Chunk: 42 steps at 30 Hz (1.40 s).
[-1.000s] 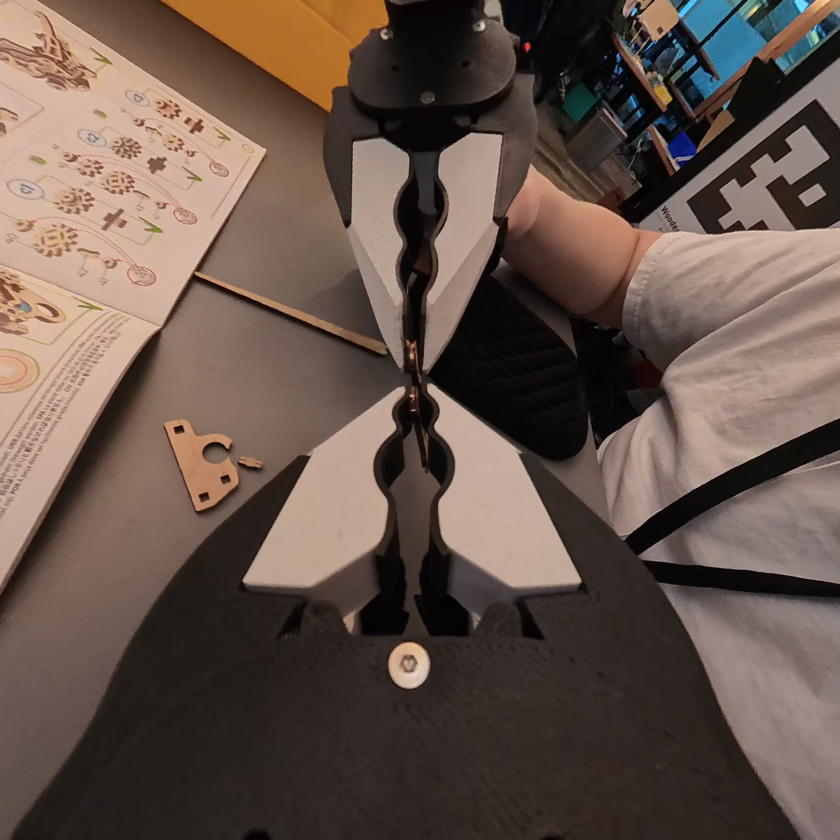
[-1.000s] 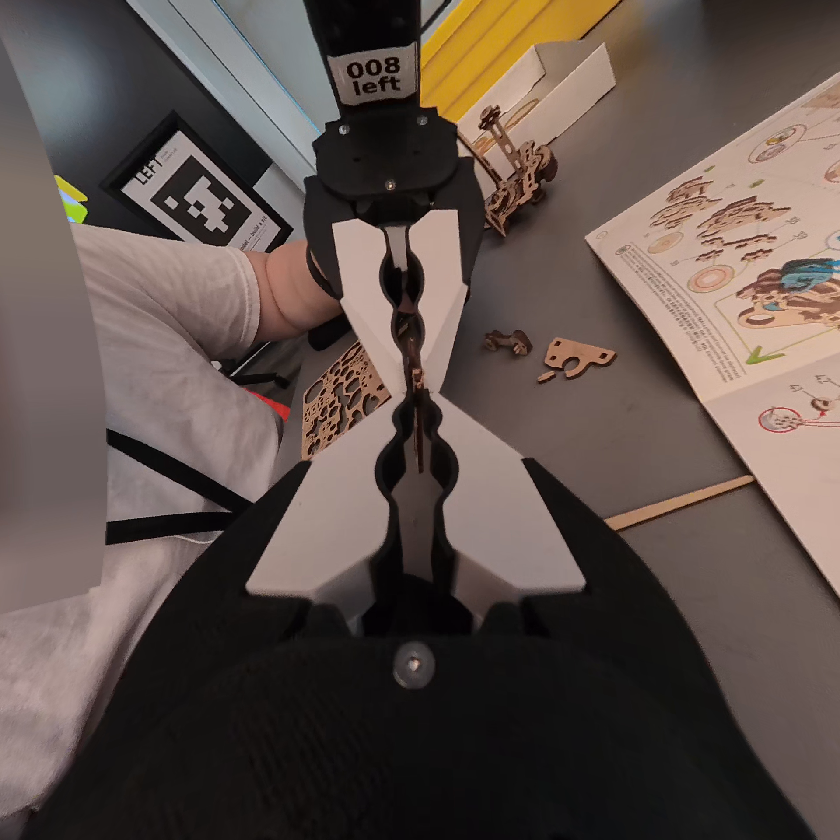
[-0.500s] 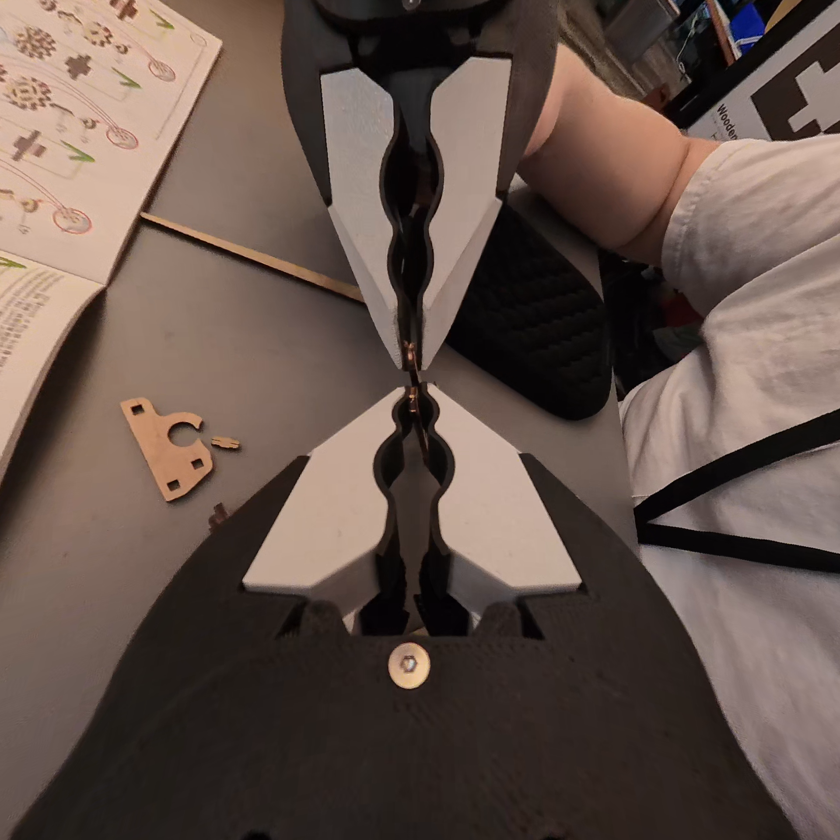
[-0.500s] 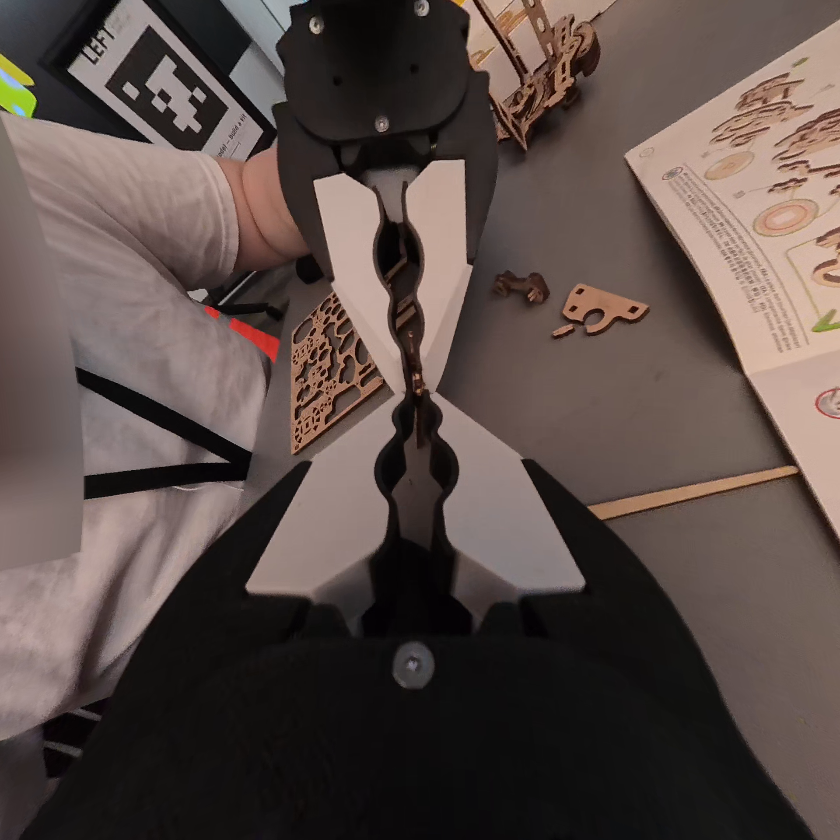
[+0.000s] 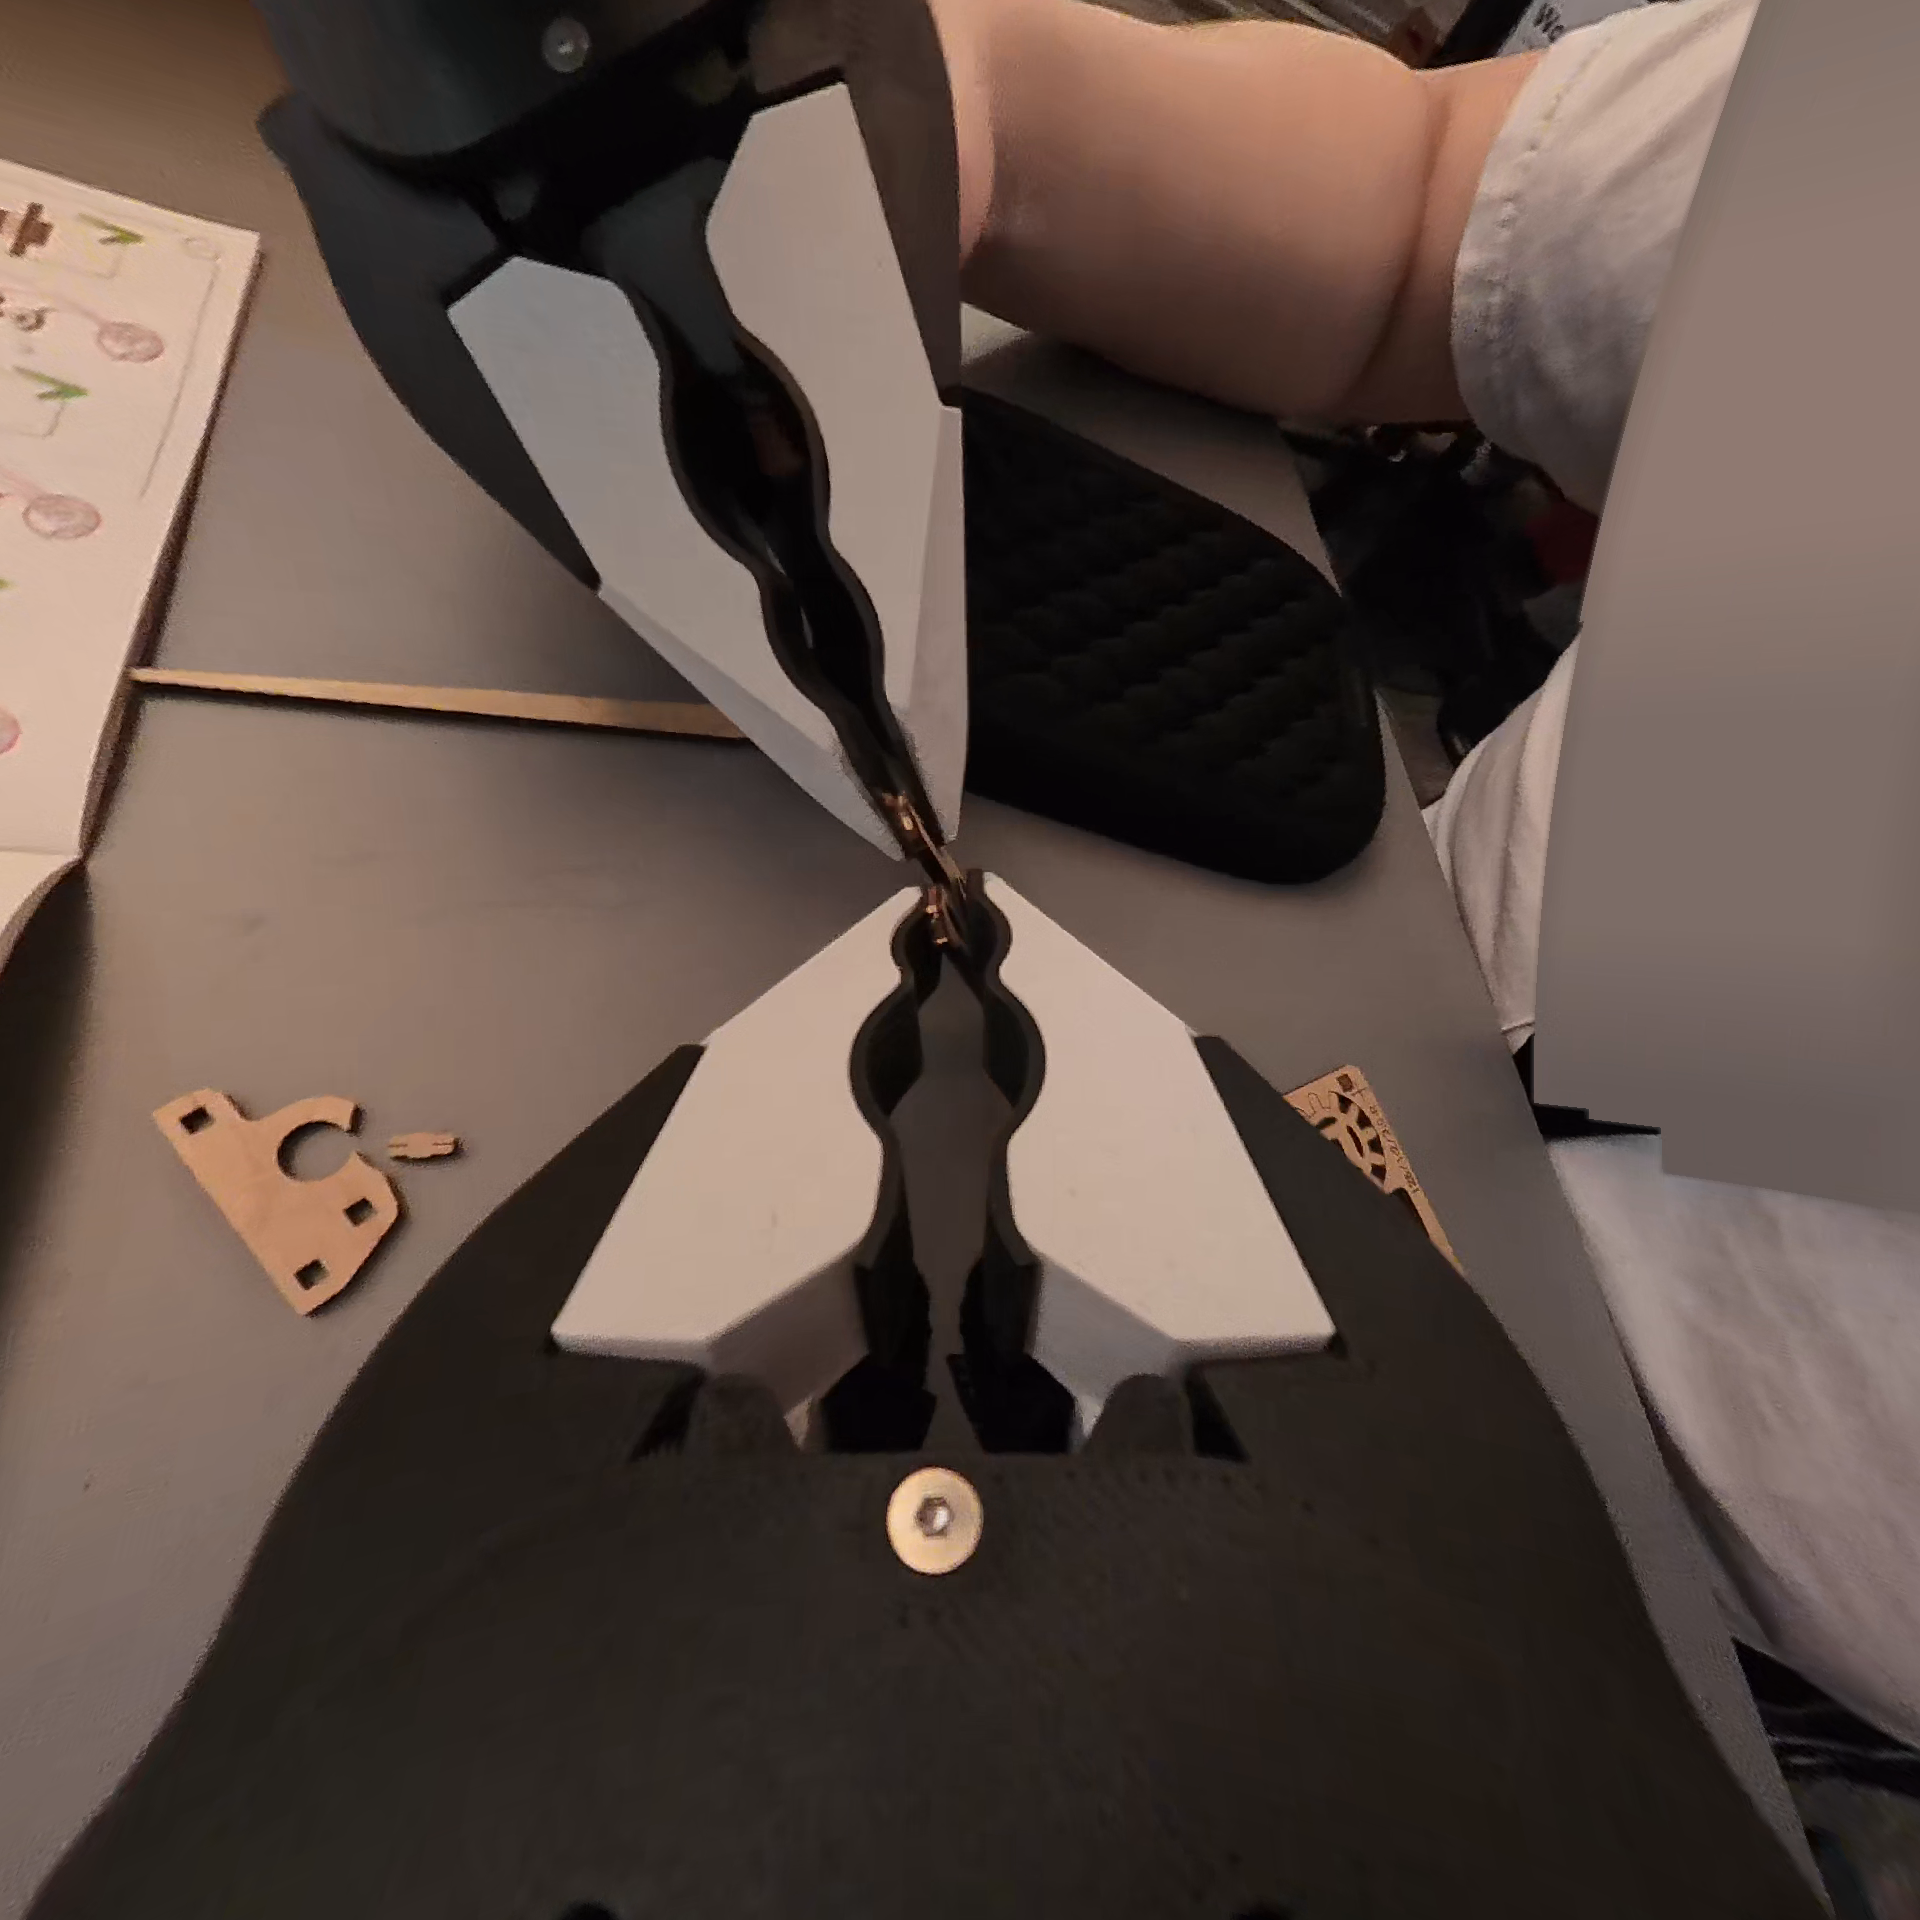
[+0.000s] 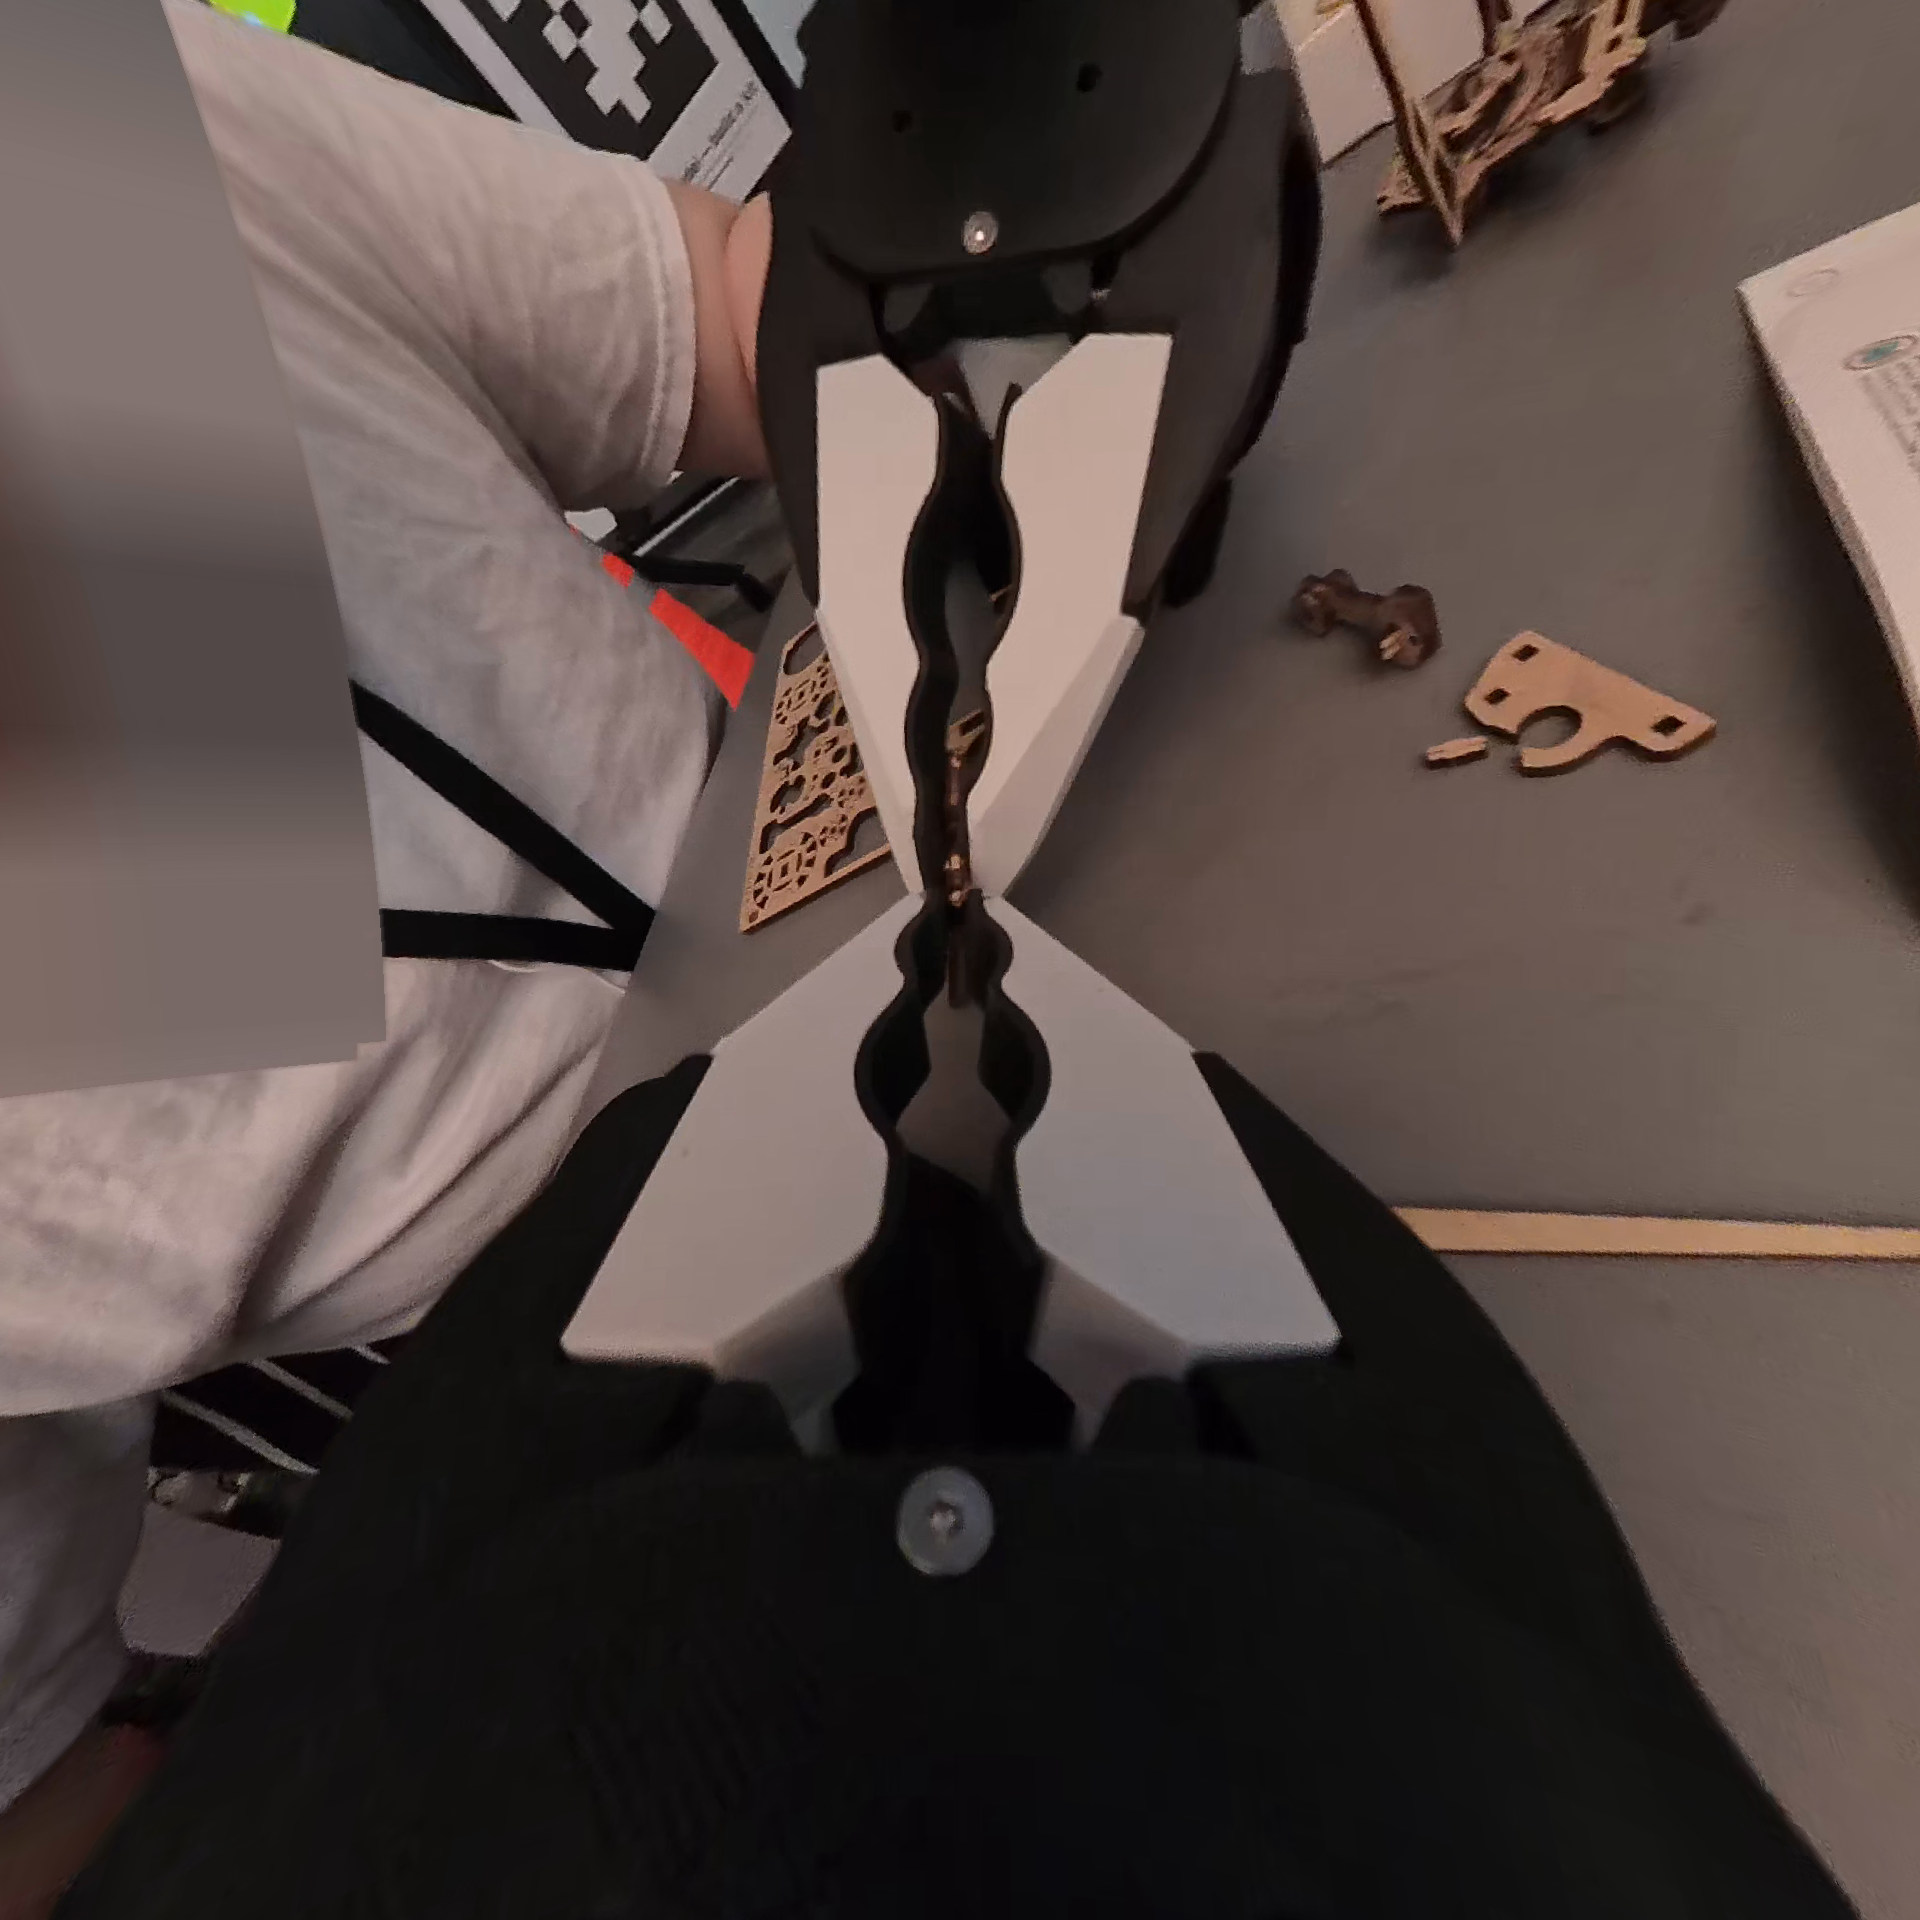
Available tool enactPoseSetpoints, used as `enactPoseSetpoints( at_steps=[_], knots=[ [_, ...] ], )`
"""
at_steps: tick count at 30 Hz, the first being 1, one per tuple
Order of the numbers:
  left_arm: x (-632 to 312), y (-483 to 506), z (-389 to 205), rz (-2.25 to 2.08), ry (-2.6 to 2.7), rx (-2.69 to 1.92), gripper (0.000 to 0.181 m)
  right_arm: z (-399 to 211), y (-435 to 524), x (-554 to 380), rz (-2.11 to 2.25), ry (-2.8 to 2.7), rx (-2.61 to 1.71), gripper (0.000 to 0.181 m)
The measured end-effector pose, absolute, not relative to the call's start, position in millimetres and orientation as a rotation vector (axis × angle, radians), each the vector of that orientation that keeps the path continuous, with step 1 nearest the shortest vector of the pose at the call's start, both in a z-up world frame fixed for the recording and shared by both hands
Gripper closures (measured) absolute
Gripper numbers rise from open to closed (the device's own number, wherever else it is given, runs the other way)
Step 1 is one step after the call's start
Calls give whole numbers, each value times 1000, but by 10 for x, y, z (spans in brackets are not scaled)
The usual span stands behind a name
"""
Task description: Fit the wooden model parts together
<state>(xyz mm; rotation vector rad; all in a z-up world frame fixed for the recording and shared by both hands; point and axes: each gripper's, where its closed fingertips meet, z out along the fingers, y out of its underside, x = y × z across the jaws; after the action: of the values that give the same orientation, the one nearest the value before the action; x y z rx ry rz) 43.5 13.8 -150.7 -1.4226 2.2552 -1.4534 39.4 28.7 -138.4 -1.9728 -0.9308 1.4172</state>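
Currently you hold both tools tip to tip above the grey table (image 5: 520,935). Your left gripper (image 5: 948,914) has its jaws pressed together on a thin wooden part (image 5: 940,920), pinched at the very fingertips. Your right gripper (image 6: 961,920) is likewise clamped on a second small wooden part (image 6: 961,961). In the left wrist view the right gripper comes in from 12 o'clock; in the right wrist view the left gripper does the same. The two pieces meet edge-on in the narrow gap between the tips, touching or very nearly so; whether tab has entered slot cannot be told.

Judgement: the tip-only hold leaves each piece's mating edge exposed, and the opposed approach lets you push them along one line. The right gripper leans slightly off that line in the left wrist view, so a skewed press could bend or snap thin ply.

Surroundings, left wrist view: a flat bracket piece (image 5: 281,1195) with a tiny peg (image 5: 421,1146) beside it at 9 o'clock, a long wooden stick (image 5: 436,698) at 10 o'clock, an instruction sheet (image 5: 94,436) beyond it, and a black textured pad (image 5: 1153,675) at 1 o'clock. Right wrist view: a punched-out wooden sheet (image 6: 800,790) at 11 o'clock, a small dark sub-assembly (image 6: 1366,615) at 1 o'clock, and a partly built model (image 6: 1496,114) farther off. Nothing lies between the tips; all loose items sit well below the join.
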Motion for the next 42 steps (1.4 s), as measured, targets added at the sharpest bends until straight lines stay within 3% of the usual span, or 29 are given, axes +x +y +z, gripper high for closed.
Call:
enactPoseSetpoints(
  at_steps=[16, 25, 30, 32, 42],
  knots=[
    [462, 211, -1477, -1522, 2204, -1566, 181, -1355, 334, 407, 1194, -966, -1935, 181],
    [480, 242, -1315, -1821, 2050, -1729, 181, -1197, 375, 417, 1139, -982, -1806, 181],
    [540, 339, -1291, -1605, 2065, -1546, 169, -1333, 391, 438, 1112, -977, -1905, 181],
    [552, 398, -1197, -1636, 2001, -1526, 181, -1335, 397, 434, 1103, -970, -1915, 181],
    [509, 392, -1230, -1714, 2025, -1587, 177, -1339, 427, 445, 1106, -936, -1929, 181]
  ],
)
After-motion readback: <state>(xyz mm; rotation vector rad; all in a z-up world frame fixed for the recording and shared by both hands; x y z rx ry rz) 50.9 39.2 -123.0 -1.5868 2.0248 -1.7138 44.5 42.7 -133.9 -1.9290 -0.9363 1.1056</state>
